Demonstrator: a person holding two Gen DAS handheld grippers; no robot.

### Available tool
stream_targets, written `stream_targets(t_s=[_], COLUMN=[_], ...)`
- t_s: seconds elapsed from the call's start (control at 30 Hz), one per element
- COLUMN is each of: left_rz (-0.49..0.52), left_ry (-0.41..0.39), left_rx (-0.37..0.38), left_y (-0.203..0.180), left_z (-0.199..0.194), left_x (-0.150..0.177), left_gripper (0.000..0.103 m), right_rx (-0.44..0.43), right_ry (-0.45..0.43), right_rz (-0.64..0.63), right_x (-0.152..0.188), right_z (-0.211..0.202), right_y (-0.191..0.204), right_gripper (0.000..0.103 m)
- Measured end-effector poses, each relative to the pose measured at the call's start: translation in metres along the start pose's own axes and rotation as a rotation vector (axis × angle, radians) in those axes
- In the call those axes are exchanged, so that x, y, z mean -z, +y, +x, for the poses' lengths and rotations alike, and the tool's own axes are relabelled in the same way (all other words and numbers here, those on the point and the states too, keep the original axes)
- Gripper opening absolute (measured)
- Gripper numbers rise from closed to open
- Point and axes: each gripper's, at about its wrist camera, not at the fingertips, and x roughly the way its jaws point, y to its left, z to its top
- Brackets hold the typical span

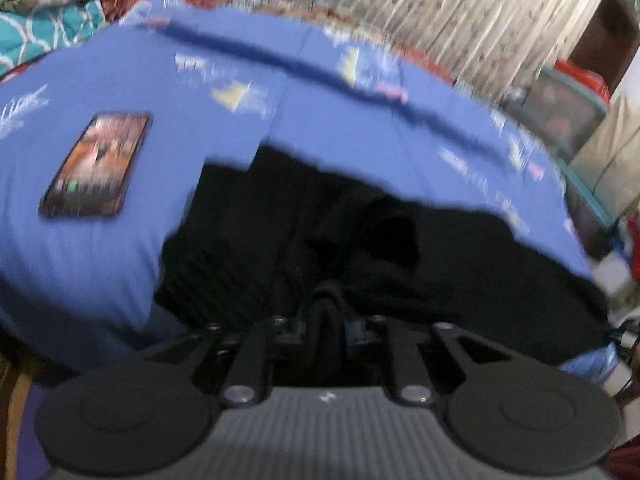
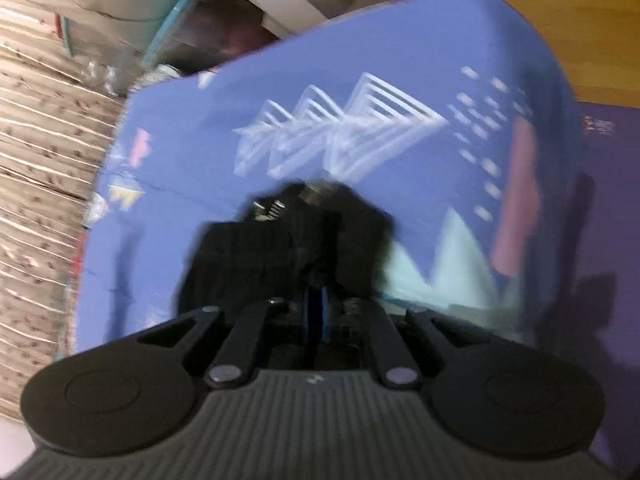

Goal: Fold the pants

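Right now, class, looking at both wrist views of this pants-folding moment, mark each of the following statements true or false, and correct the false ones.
1. The pants are black. True.
2. A phone lies on the blue sheet with its screen lit. True.
3. The phone rests on top of the pants. False: it lies on bare sheet, apart from the dark cloth.
4. The left gripper stands wide open over bare sheet. False: its fingers are close together, pinching black cloth.
5. The right gripper is closed on black cloth. True.
6. The sheet is plain, without a pattern. False: it carries white, pink and pale geometric prints.
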Motion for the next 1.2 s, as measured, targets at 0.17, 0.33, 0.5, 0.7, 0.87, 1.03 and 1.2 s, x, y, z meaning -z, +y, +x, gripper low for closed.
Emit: stream_targets(t_s=[0.17, 0.33, 0.5, 0.7, 0.87, 1.03, 1.2], left_rz=[0.008, -0.136, -0.229, -0.218, -0.067, -0.064, -0.005], left_ry=[-0.031, -0.184, -0.263, 0.112, 0.037, -0.254, -0.039], left_rx=[0.023, 0.068, 0.048, 0.148, 0.177, 0.156, -0.094], left_y=[0.006, 0.041, 0.079, 0.085, 0.052, 0.07, 0.08], left_z=[-0.038, -0.092, -0.07, 0.065, 0.081, 0.014, 0.073], left_x=[0.02, 0.012, -0.048, -0.089, -0.114, -0.156, -0.135], left_gripper=[0.049, 0.062, 0.085, 0.1, 0.04, 0.039, 0.069], right_rx=[0.043, 0.004, -0.133, -0.189, -0.124, -0.104, -0.056], right_ry=[-0.139, -0.279, -0.167, 0.034, 0.1, 0.089, 0.173], right_rz=[0.028, -0.051, -0.276, -0.506, -0.621, -0.628, -0.579], right_x=[0.009, 0.011, 0.065, 0.163, 0.205, 0.209, 0.212], right_z=[-0.037, -0.083, -0.086, -0.065, -0.052, -0.046, -0.017], right_y=[0.002, 0.011, 0.07, 0.125, 0.144, 0.156, 0.134], right_gripper=[0.046, 0.055, 0.055, 0.055, 0.055, 0.055, 0.055])
